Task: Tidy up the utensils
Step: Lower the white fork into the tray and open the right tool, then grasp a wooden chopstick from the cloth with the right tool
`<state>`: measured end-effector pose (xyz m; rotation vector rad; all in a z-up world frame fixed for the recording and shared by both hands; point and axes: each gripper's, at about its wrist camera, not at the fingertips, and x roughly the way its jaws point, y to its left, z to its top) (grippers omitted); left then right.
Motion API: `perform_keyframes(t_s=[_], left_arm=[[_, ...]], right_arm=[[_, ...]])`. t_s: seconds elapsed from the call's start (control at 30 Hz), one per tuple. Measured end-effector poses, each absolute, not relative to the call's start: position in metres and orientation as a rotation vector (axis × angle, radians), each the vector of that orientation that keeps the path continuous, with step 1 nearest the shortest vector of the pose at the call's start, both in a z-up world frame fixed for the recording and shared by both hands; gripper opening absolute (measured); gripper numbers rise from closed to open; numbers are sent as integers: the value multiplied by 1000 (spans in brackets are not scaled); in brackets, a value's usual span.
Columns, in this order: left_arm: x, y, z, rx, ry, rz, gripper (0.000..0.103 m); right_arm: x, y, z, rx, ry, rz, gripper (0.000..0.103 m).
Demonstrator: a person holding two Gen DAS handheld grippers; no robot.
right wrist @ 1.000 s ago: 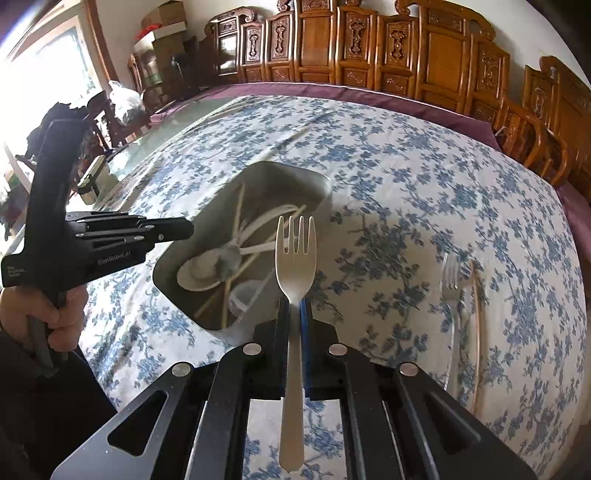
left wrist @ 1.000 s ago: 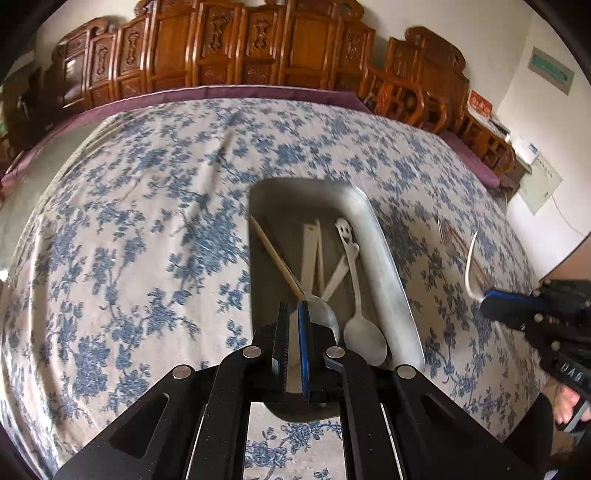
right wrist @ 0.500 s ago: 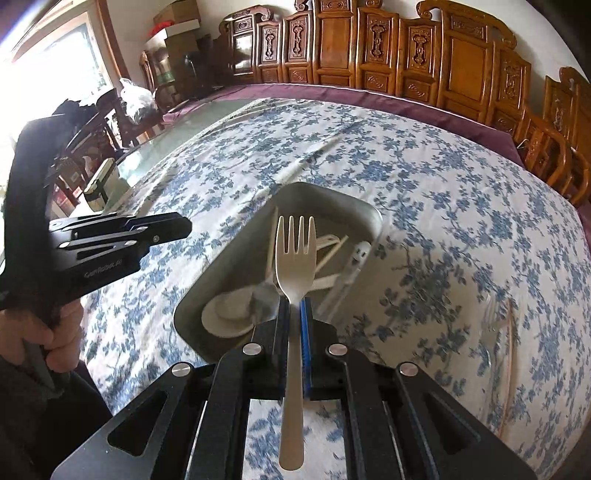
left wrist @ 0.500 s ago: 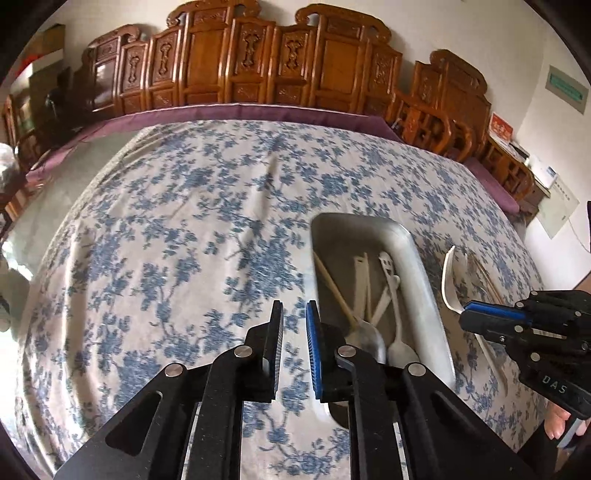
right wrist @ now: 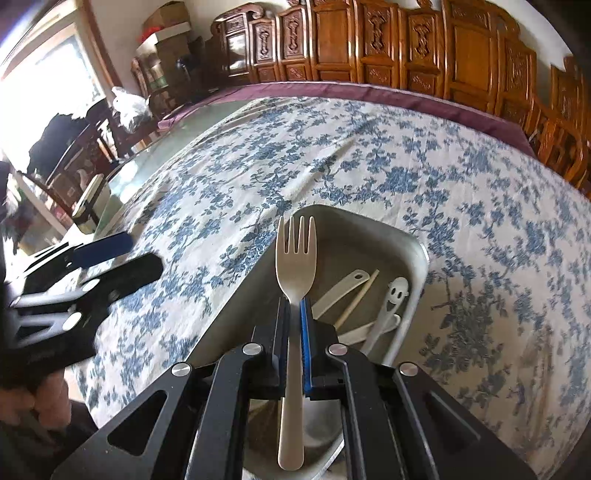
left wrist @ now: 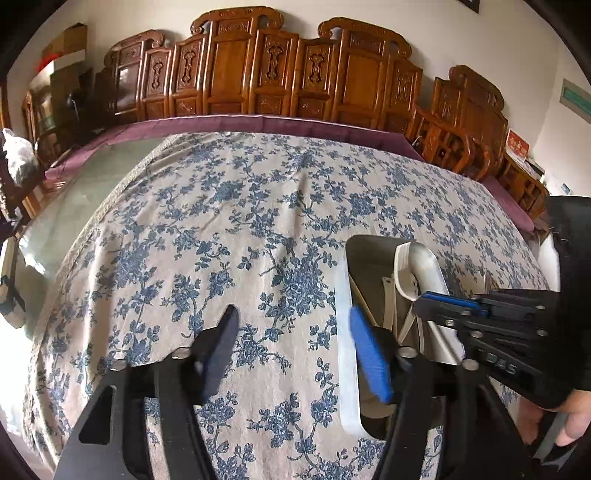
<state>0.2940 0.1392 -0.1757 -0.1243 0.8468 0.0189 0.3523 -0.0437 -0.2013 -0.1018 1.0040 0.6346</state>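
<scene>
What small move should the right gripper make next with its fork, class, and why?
Probably lower and open. The right gripper is shut on the beige fork, which hangs over the metal tray where a smiley-face spoon and other utensils lie. The left gripper, empty and opening, is off to the tray's side.

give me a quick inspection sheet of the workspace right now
surface: table under a blue-flowered cloth, purple edge at the far side
job's things: metal tray holding pale utensils, among them a smiley spoon and a chopstick; beige fork held above the tray
clutter: small container near the table's left edge in the right wrist view
grippers: right gripper shut on the fork's handle, tines pointing away; left gripper beside the tray, jaws opening, nothing between them
cables: nothing seen
surroundings: carved wooden chairs along the far wall, boxes stacked in a corner, bright window at left
</scene>
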Motion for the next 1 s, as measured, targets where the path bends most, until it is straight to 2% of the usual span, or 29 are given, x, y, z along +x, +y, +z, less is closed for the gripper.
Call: perform_keyframes(t_s=[0.17, 0.53, 0.8, 0.87, 0.93, 1.0], left_arm=[[295, 139, -175, -119, 843, 26, 74], [296, 133, -175, -110, 840, 11, 74], [289, 94, -171, -97, 827, -72, 74], [287, 83, -170, -101, 825, -97, 74], [287, 72, -169, -88, 824, -112, 74], [286, 63, -169, -77, 823, -120, 74]], right_arm=[[364, -41, -215, -60, 1012, 628, 7], [358, -48, -205, -99, 963, 642, 8], [338, -125, -186, -130, 893, 547, 9], [337, -152, -186, -135, 894, 509, 24], [335, -184, -187, -162, 886, 445, 28], [337, -211, -193, -168, 903, 398, 28]])
